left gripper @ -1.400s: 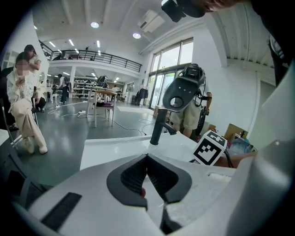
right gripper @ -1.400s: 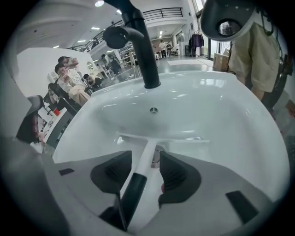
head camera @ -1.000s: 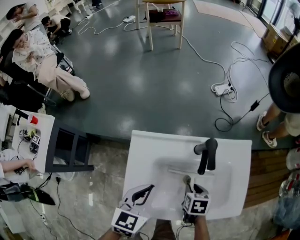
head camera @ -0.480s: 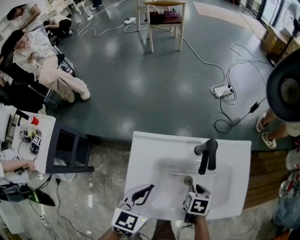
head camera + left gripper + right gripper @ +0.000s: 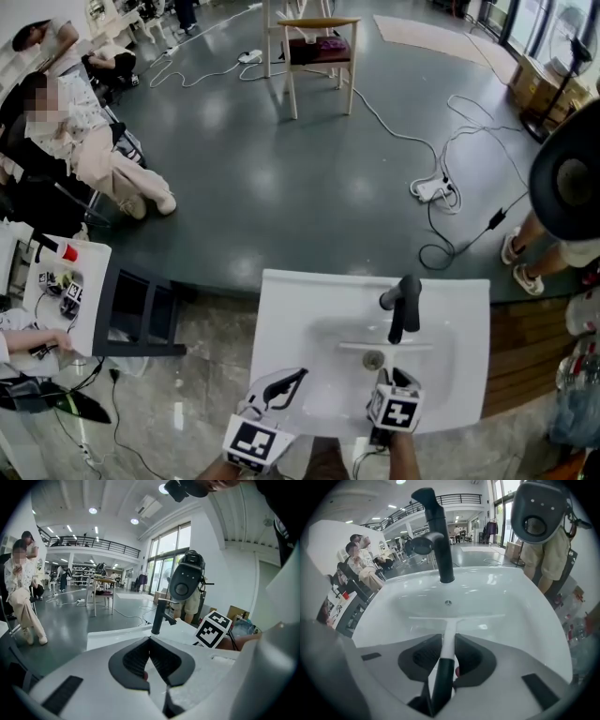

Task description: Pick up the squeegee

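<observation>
The squeegee has a thin white blade [image 5: 457, 617] lying across the white sink basin [image 5: 520, 606], and a white neck that runs back into a black handle [image 5: 443, 677]. My right gripper [image 5: 448, 637] is shut on that neck, pads pressing from both sides. In the head view it [image 5: 387, 377] sits at the basin's near side, with the blade [image 5: 384, 346] just beyond the drain [image 5: 373, 359]. My left gripper [image 5: 298, 375] hovers over the sink's near left part. Its jaws [image 5: 150, 639] meet at the tips with nothing between them.
A black faucet [image 5: 401, 305] rises behind the drain, directly ahead of the blade [image 5: 438, 536]. A person stands at the sink's right side behind a round black fan head [image 5: 572, 178]. A black stool [image 5: 141, 305] and a small white table [image 5: 56, 281] stand left; cables [image 5: 441, 192] cross the floor beyond.
The right gripper has drawn slightly up and back with the squeegee, so the drain shows more fully. The head view has shifted a little. The left gripper has stayed put.
</observation>
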The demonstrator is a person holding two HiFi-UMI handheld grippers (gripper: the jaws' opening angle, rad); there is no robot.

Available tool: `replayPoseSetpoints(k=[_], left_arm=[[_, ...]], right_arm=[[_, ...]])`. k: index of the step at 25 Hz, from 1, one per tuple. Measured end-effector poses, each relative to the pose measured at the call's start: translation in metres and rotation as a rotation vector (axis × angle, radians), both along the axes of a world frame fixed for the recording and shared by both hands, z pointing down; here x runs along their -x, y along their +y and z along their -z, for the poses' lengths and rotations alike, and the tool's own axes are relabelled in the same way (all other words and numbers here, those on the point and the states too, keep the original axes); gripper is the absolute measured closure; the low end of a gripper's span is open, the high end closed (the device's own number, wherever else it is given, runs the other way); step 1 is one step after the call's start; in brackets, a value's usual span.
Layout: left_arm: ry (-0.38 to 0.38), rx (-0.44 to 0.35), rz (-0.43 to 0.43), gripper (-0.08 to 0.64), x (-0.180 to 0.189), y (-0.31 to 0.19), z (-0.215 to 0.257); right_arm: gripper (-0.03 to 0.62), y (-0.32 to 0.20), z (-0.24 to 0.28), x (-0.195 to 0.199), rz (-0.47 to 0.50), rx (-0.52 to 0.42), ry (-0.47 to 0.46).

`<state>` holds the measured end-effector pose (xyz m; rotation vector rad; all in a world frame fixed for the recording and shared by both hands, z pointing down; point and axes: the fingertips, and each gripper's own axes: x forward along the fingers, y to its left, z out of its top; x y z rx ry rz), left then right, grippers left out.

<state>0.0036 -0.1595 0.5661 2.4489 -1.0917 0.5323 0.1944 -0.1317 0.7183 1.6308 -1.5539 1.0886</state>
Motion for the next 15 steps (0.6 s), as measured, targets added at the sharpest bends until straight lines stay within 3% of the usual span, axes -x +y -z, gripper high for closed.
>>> replayPoseSetpoints(k=[15], left_arm=[[0.025,-0.105,-0.092,0.558,-0.001,0.021,0.060]], right_arm=[[0.509,0.020,0.087,-0.011,-0.093,-0.175,0.045]])
